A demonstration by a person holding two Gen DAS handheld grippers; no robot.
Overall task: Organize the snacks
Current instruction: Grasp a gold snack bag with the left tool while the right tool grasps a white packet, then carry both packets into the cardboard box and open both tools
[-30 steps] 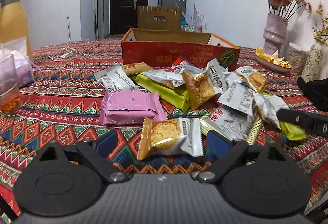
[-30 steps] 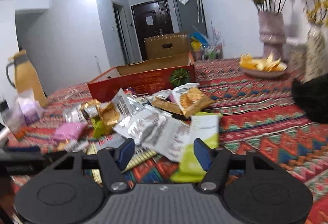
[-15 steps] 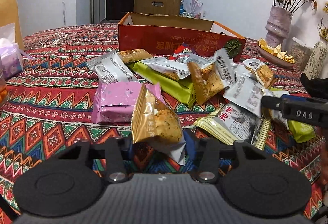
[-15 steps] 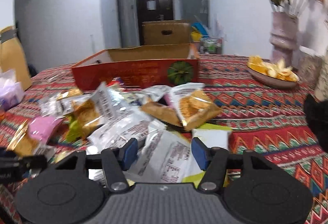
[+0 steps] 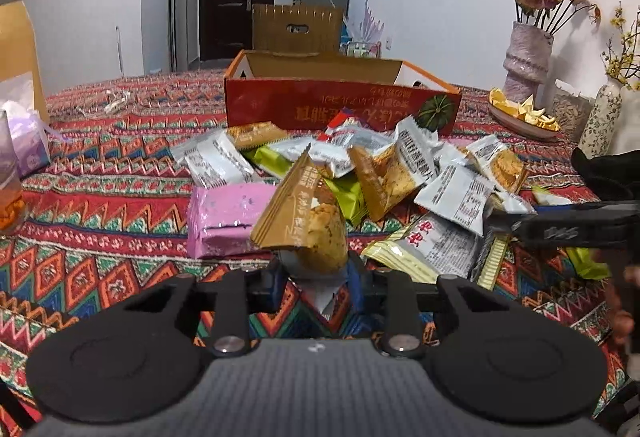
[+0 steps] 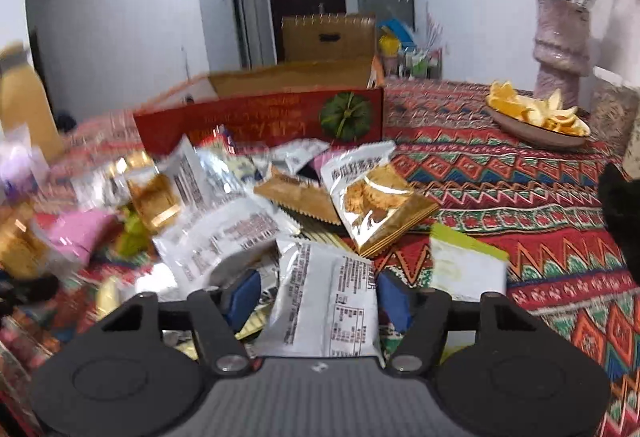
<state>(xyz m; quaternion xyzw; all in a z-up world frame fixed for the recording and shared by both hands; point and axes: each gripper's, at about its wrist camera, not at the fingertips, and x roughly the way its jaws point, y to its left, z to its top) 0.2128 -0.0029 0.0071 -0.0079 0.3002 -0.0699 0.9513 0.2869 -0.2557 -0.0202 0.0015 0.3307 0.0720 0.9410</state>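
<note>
The left claw [image 5: 316, 279], having just been closing, is pinching a gold snack packet [image 5: 304, 221] upright above the table [image 5: 100, 165], presumably for the red box [image 5: 340, 109], while the right claw [image 6: 316, 297] is straddling, spread, a white packet [image 6: 328, 301].

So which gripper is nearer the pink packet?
Left. The left gripper, shut on a gold packet, sits just beside the pink packet. The right gripper is across the pile, around a white packet.

1 red box [image 5: 340, 109], 1 pink pack [image 5: 224, 213], 2 vases [image 5: 526, 65], approx. dozen+ snack packs [image 5: 452, 193]
</note>
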